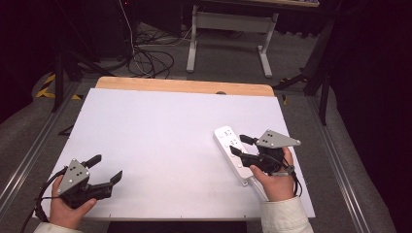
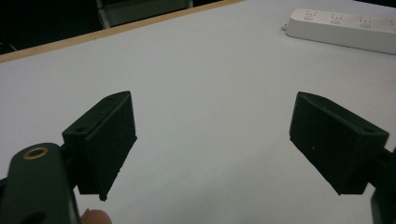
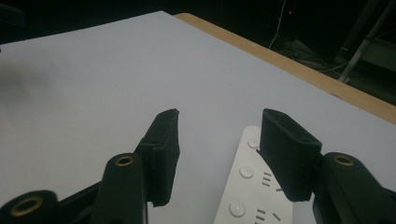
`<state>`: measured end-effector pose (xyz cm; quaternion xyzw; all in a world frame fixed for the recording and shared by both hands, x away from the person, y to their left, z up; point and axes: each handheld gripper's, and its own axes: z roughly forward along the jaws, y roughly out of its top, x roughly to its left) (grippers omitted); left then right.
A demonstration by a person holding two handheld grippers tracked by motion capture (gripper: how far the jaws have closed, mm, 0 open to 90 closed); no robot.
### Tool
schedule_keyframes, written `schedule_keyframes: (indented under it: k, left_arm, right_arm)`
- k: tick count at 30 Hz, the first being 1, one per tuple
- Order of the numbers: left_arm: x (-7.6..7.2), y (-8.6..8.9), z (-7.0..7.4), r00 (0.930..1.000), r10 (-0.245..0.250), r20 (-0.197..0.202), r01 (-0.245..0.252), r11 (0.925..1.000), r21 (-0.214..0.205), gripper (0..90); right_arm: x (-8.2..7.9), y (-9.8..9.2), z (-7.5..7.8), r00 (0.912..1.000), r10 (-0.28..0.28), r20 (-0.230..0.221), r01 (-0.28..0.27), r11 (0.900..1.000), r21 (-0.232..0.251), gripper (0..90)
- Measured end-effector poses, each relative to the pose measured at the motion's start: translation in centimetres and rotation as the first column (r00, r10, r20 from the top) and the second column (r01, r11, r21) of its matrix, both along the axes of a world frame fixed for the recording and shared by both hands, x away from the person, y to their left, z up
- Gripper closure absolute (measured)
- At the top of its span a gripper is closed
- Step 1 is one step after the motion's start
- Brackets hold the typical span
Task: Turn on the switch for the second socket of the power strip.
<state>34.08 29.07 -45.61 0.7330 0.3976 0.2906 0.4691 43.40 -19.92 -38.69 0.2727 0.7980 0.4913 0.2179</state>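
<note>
Jaws on the right gripper are standing released, hovering just above the white power strip, nothing clamped between them. Strip is lying flat on the counter, right side. Left gripper jaws are gaping wide, empty, near-left corner.

left gripper jaws wide apart, right gripper jaws parted
</note>
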Motion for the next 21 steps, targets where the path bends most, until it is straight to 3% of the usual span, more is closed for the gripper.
schedule_keyframes:
  k: [12,21]
  left_arm:
    - [0.0,0.0,0.0,1.0000,-0.003,-0.002,0.003,1.0000,-0.001,15.1]
    - [0.0,0.0,0.1,0.9998,-0.013,-0.013,0.013,0.9999,-0.006,15.0]
  right_arm:
    - [-1.5,-1.7,0.1,1.0000,-0.001,-0.001,0.001,0.9988,0.049,37.7]
    - [-2.2,-3.9,-1.2,0.9965,-0.070,-0.047,0.072,0.9956,0.059,24.5]
